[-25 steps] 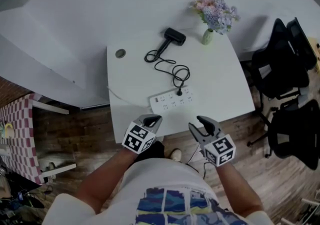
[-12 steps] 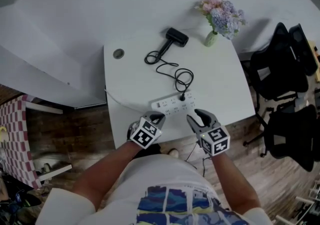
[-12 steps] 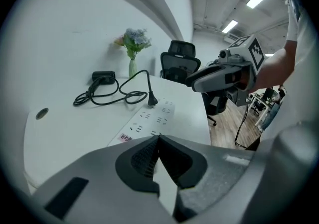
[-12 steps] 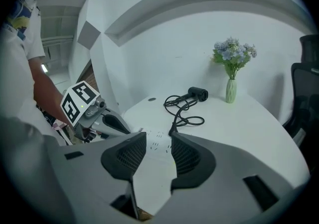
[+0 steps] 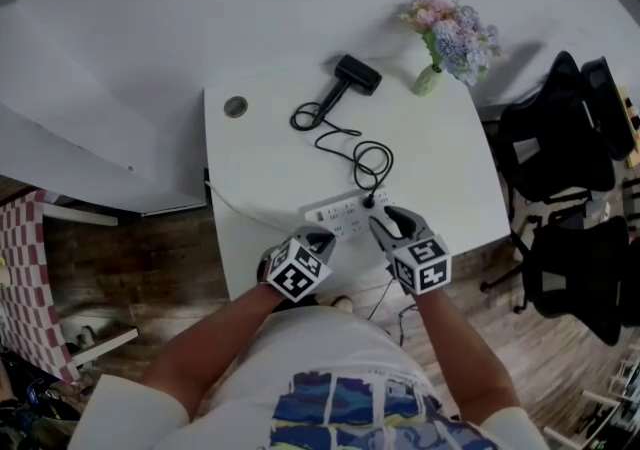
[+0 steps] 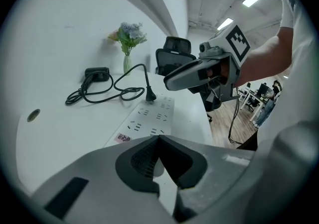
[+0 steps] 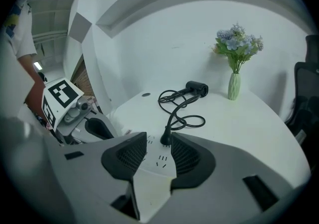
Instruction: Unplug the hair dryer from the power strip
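Right gripper [image 5: 384,216] arrives at plug [image 5: 368,201], jaws wide, just narrowing, nothing between: grab imminent. Left gripper [image 5: 321,235] closed, empty, by power strip [image 5: 338,214].

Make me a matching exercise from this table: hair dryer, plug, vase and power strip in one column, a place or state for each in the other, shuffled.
Things:
1. hair dryer
2. plug
3. vase
4. power strip

Places or states:
a. white, lying along the near edge of the table
b. standing at the far right corner, holding flowers
c. seated in the strip, cord looping away
d. black, lying near the far edge

Pairs: 1-d, 2-c, 3-b, 4-a
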`<action>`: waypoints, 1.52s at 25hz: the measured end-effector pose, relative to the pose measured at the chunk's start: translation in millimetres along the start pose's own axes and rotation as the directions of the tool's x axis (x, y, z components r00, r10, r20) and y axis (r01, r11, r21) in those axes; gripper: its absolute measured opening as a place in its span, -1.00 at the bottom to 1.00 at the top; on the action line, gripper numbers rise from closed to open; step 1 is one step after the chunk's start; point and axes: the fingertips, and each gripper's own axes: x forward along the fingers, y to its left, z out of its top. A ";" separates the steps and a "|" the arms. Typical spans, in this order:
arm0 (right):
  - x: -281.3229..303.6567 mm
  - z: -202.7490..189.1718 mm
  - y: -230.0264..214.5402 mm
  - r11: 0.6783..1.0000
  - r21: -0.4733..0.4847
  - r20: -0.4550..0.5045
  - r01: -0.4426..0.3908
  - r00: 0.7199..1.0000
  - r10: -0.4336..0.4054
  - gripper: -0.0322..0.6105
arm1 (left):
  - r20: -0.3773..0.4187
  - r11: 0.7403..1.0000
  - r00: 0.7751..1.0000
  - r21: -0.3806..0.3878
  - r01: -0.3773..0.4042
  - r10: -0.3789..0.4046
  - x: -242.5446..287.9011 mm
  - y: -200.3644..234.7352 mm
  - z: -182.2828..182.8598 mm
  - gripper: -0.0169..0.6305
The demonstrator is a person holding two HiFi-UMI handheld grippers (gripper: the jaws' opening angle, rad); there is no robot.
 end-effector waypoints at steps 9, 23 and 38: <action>27.3 4.4 -12.0 0.999 0.028 -0.019 0.017 1.000 -0.016 -0.47 | 0.000 0.999 0.999 -0.006 0.034 -0.034 1.6 2.1 -1.4 -0.94; 52.7 6.0 -16.9 0.998 0.061 -0.035 0.029 0.999 -0.027 -0.60 | 0.009 0.996 0.996 -0.013 0.089 -0.089 1.7 2.4 -2.0 -0.94; 53.7 7.4 -18.8 0.997 0.055 -0.036 0.053 0.998 -0.051 -0.74 | 0.012 0.994 0.994 -0.011 0.112 -0.112 1.8 2.4 -3.4 -0.94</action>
